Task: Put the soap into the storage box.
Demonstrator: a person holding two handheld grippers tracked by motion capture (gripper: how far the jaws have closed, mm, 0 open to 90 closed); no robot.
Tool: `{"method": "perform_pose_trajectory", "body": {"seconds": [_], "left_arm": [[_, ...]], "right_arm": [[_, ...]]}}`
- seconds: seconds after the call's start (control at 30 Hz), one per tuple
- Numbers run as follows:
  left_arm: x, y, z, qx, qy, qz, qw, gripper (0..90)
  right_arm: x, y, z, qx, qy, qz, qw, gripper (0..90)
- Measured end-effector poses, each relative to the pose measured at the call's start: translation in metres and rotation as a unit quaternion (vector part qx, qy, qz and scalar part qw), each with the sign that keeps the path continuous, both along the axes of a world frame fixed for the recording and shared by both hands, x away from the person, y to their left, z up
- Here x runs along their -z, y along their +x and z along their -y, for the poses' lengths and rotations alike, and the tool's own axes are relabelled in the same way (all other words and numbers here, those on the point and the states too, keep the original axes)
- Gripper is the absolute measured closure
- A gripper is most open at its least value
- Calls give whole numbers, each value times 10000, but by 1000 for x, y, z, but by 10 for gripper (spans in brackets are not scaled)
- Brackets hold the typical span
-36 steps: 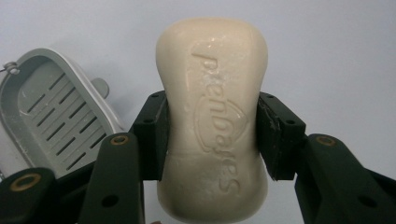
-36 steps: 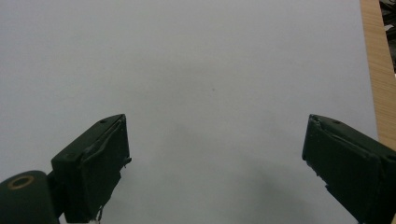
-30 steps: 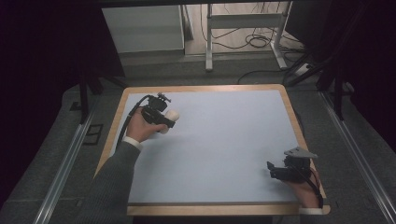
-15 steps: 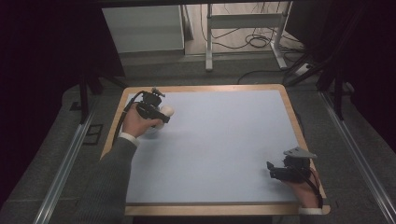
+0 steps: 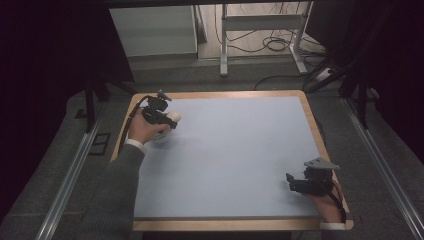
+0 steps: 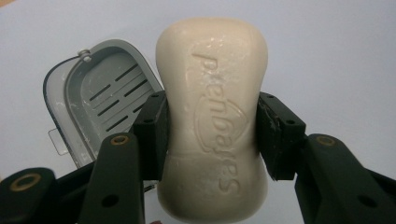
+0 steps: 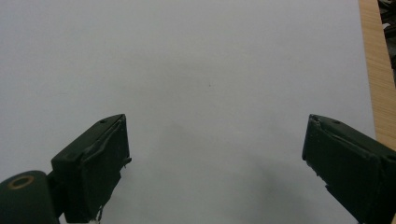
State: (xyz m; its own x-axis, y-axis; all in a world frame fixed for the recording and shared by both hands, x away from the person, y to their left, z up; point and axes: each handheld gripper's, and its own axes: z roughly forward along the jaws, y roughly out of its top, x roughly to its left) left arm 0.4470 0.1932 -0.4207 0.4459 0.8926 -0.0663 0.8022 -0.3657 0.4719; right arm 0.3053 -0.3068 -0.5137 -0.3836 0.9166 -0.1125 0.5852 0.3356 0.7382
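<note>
Soap, cream bar with embossed lettering, is clamped at its waist between the two black jaws of the left gripper; both ends of the bar stand clear of the pads. We see a grey dish just behind and left of the bar in the left gripper view, slotted floor bare, pale residue on its rim, a small tab at its near edge. We cannot tell whether the bar touches the dish.

In the high view we log the left gripper near the far left corner of the table, close to the wooden border on that side. A pale object, likely the dish, sits under it there. Open blue surface runs wide to the right and toward the near edge. The left hand wraps the grip, forearm in a grey sleeve reaching forward from the bottom, cable looping over the left edge.

Right gripper: jaws spread wide, nothing between them, bare surface ahead and the wooden strip at the right of its view. In the high view we place it at the near right corner, close to both borders, grey plate on top, jaws pointing left. The right hand holds it low above the surface.
</note>
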Motion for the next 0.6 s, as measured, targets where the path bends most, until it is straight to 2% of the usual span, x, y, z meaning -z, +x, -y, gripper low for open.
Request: {"method": "perform_pose_trajectory", "body": {"seconds": [0.13,0.2,0.3,0.6], "left_arm": [[3,3,-5,-117,-1,-40,9999,499],[5,4,-8,-182,8,17,9998,499],[6,7,-13,-248,-71,-21,9997,499],[15,12,-22,-406,-88,-134,9990,499]], "right_arm": [[0,0,0,-5,2,4,10000,72],[0,0,0,-3,9,4,10000,72],[0,0,0,-6,11,-11,10000,72],[0,0,0,5,9,-3,10000,72]]}}
